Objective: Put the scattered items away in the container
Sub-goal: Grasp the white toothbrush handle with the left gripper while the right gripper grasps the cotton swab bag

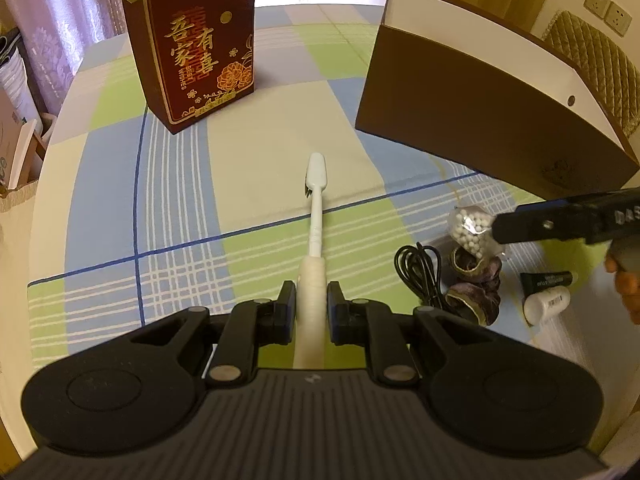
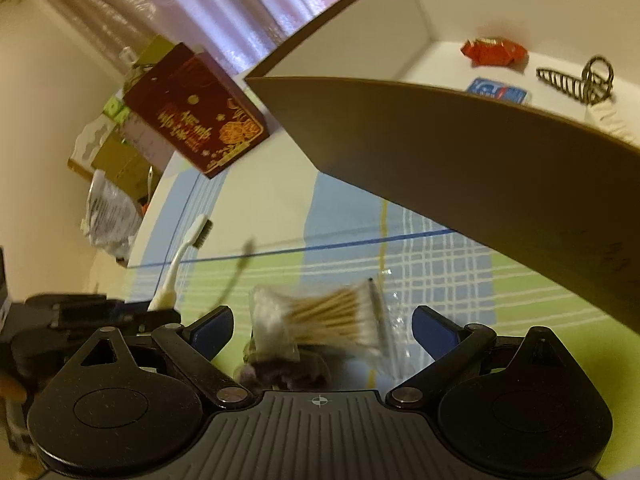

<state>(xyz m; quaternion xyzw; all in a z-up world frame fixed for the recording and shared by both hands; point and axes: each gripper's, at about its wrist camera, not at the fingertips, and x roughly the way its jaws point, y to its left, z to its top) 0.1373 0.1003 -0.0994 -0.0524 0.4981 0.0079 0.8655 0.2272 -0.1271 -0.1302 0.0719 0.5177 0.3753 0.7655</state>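
Left wrist view: plenty of bare checked tablecloth straight ahead of the left gripper, with the round table edge curving off far to the left. Red gift box standing upright ahead and a bit left, well apart from everything else. Big brown box ahead to the right, white inside, open top.

Small clutter sitting near the right side of that gripper: coiled black cable, purple scrunchie, a dark tube and a white tube just beside each other.

Right wrist view, tilted and a bit blurry: brown box wall looming close ahead and above, open side showing a red wrapper, a blue packet and a metal hair clip lying on the white floor inside. Something pale at the box's right edge, too cut off to tell.

Left gripper clamped on the thick handle of a white toothbrush, head pointing straight ahead, bristles facing left, held above the cloth.

Right gripper spread wide, gripping nothing. Clear bag of cotton swabs sitting between the open fingers, blurred, with the scrunchie under it. From the left view, one finger touching the bead end of that bag.
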